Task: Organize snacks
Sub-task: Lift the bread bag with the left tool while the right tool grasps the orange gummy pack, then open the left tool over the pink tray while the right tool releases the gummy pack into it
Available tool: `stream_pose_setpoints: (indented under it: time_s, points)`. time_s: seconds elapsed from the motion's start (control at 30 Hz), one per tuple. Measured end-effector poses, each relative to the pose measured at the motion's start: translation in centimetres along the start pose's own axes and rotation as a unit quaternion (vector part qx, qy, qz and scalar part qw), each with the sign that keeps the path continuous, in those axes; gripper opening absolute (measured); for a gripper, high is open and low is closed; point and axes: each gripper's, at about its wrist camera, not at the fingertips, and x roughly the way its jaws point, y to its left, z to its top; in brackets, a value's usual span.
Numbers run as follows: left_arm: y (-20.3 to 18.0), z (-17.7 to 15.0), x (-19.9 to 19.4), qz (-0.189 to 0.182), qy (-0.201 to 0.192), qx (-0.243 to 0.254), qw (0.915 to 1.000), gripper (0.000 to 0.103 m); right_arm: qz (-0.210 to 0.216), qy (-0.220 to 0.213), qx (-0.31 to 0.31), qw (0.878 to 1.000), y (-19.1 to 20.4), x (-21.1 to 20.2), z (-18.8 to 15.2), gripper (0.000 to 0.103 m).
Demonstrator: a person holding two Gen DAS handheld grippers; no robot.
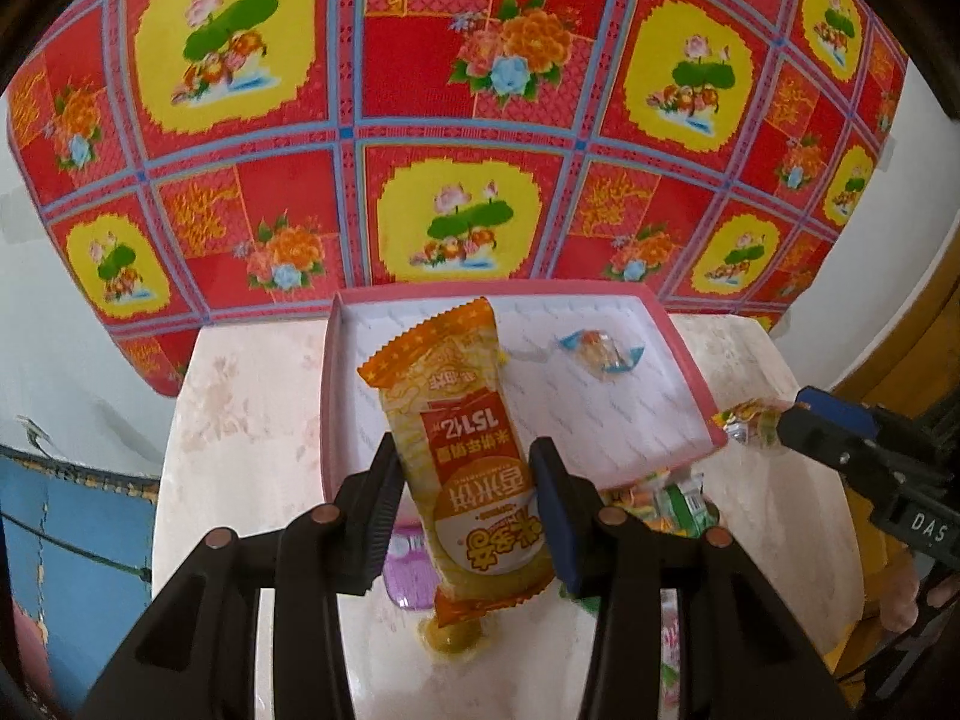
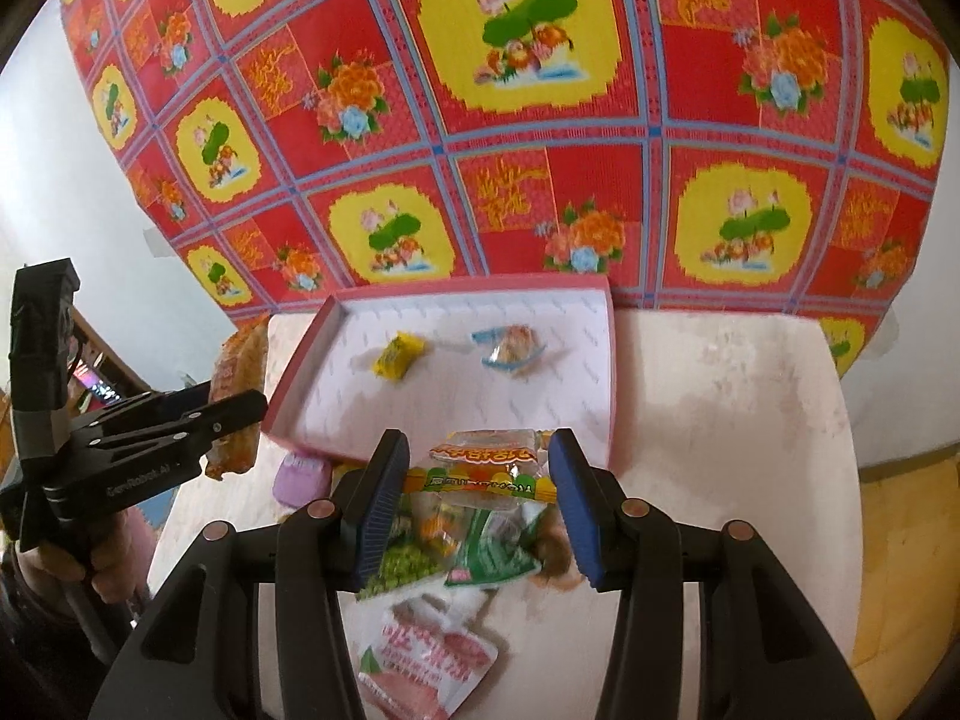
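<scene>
My left gripper [image 1: 465, 480] is shut on a long orange and yellow rice cracker packet [image 1: 462, 438], held upright above the near edge of the pink tray [image 1: 690, 378]. The right wrist view shows that gripper [image 2: 240, 414] left of the tray [image 2: 607, 360] with the packet [image 2: 237, 384]. My right gripper [image 2: 477, 480] is shut on a small clear packet with an orange and yellow band [image 2: 486, 465], lifted over the snack pile [image 2: 480, 558]. In the left wrist view it [image 1: 780, 429] hangs beside the tray's right corner with that packet [image 1: 747, 420].
Inside the tray lie a yellow candy [image 2: 399, 354] and a blue-ended candy [image 2: 510, 348]. On the pale table [image 2: 720, 420] sit green packets, a pink pouch [image 2: 420, 660] and a purple item [image 2: 300, 474]. A red floral cloth [image 2: 540, 150] hangs behind.
</scene>
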Motion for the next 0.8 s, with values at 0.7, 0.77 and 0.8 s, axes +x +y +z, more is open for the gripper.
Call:
stream_pose_setpoints:
  time_s: [0.7,0.77,0.8]
  points:
    - [0.1,3.7,5.1,0.015,0.011,0.012,0.9998,0.045,-0.009,-0.010,0.011,1.000,-2.0,4.8,5.3,0.050]
    - [0.3,3.7,5.7,0.015,0.013,0.010,0.9998,0.045,-0.011,-0.010,0.010,1.000,-2.0,5.5,5.7,0.050]
    - [0.4,3.8,6.0,0.016,0.015,0.008,0.9997,0.045,-0.012,-0.011,0.009,1.000,-2.0,5.7,5.9,0.050]
